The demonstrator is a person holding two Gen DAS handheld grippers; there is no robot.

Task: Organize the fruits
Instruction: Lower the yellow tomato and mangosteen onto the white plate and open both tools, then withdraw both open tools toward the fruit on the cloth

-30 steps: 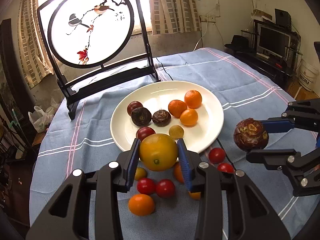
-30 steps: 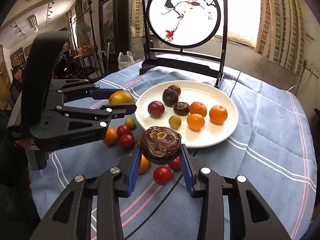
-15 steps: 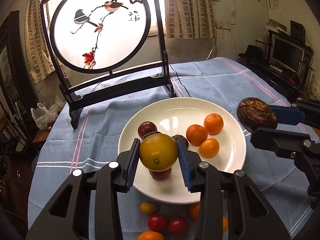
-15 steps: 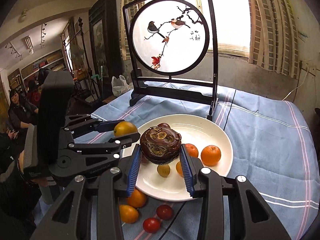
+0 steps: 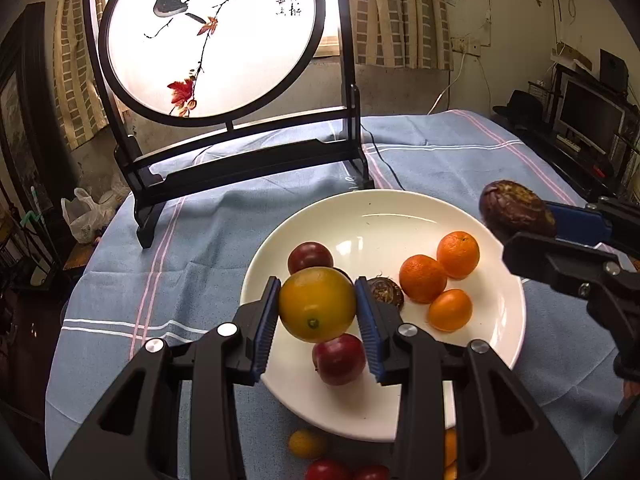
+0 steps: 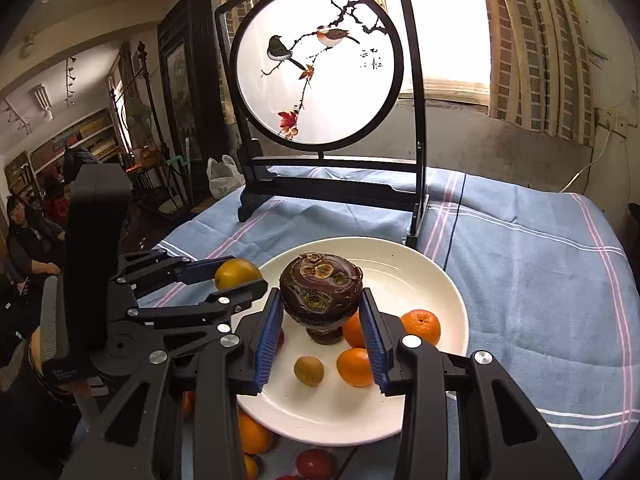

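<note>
My left gripper (image 5: 317,306) is shut on a yellow-orange round fruit (image 5: 317,304) and holds it above the left part of the white plate (image 5: 384,216). It also shows in the right wrist view (image 6: 236,273). My right gripper (image 6: 321,312) is shut on a dark brown wrinkled fruit (image 6: 320,294) above the plate (image 6: 404,264); in the left wrist view the brown fruit (image 5: 514,209) hangs over the plate's right rim. On the plate lie oranges (image 5: 422,279), dark red fruits (image 5: 339,359) and a small brown fruit (image 5: 386,290).
A black-framed round bird screen (image 5: 208,40) stands behind the plate on the blue cloth (image 5: 192,248), with a black cord (image 5: 386,168) beside it. Loose small tomatoes and oranges (image 6: 252,436) lie on the cloth in front of the plate. People sit at far left (image 6: 24,232).
Both grippers have moved forward over the plate, still holding their fruits. The loose fruits have slid toward the bottom edge of both views.
</note>
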